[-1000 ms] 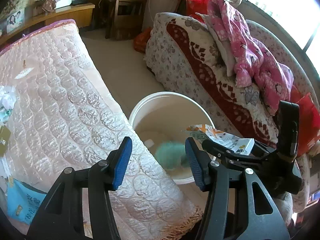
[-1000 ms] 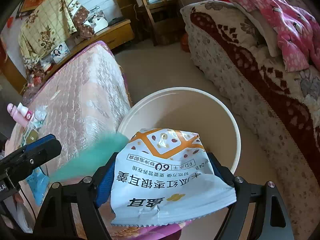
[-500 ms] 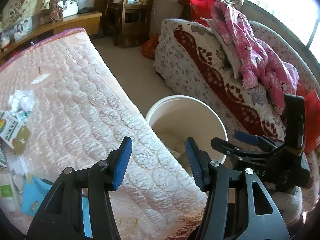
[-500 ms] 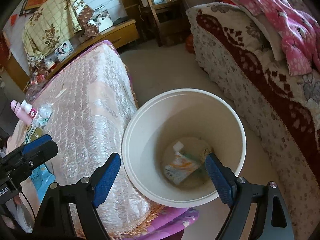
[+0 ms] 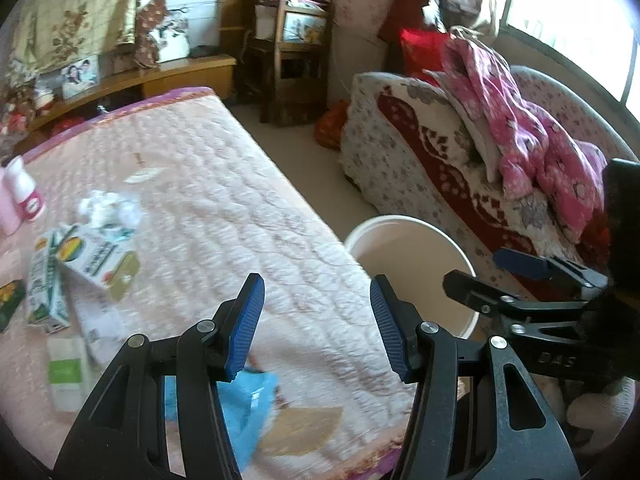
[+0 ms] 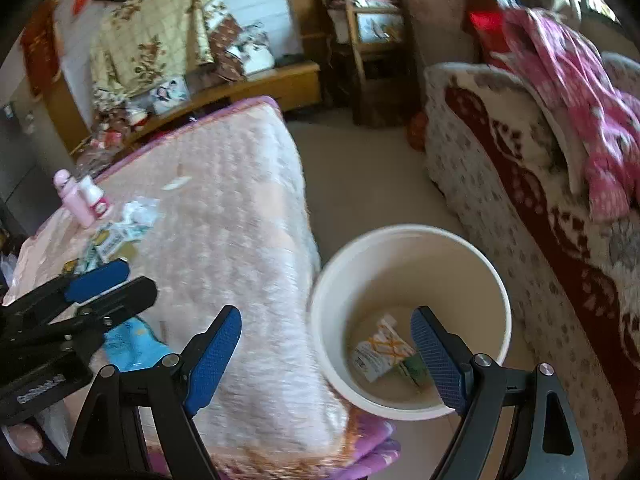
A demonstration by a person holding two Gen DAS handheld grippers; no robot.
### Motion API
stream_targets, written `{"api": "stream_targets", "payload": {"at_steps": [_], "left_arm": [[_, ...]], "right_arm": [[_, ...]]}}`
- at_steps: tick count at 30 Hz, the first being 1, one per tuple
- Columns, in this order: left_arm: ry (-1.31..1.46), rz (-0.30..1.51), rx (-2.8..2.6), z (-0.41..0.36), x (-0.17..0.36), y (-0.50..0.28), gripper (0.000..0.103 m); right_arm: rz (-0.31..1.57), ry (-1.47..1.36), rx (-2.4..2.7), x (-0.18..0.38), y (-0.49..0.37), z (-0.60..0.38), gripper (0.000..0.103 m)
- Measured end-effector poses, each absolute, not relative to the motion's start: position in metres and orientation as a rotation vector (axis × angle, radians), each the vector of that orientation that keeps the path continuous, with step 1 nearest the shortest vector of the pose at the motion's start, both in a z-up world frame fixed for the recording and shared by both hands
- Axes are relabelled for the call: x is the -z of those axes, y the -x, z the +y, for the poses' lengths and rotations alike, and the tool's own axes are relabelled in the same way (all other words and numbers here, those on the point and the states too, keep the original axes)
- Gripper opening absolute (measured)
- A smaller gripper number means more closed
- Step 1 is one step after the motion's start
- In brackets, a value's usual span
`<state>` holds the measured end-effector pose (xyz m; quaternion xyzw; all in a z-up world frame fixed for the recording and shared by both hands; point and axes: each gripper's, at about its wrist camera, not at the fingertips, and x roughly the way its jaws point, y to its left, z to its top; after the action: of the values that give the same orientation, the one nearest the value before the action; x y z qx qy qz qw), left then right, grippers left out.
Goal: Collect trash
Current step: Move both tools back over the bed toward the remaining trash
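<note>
both tongs are seen wide open and empty, the right gripper [image 6: 326,354] over the white bucket [image 6: 496,280], where a snack wrapper [image 6: 380,354] lies. more trash [image 5: 100,258] waits far left on the quilted table [image 5: 248,208]; the left gripper [image 5: 316,324] is judged due there next.

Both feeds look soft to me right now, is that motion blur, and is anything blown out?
Left wrist view: quilted bed cover is smeared, window at upper right is blown out, left hand-held gripper stays sharp. Right wrist view: bucket rim and pink clothing are streaked; strong fisheye bending at the edges.
</note>
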<state>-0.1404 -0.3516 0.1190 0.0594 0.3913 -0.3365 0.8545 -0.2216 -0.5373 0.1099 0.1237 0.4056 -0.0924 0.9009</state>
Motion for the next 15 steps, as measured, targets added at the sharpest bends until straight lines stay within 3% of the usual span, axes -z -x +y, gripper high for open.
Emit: {"api": "stream_targets", "payload": {"at_steps": [15], "left_arm": [[-0.056, 0.777, 0.498, -0.228, -0.122, 0.117, 0.054]], "right_arm": [[0.832, -0.178, 0.06, -0.121, 0.187, -0.455, 0.085]]}}
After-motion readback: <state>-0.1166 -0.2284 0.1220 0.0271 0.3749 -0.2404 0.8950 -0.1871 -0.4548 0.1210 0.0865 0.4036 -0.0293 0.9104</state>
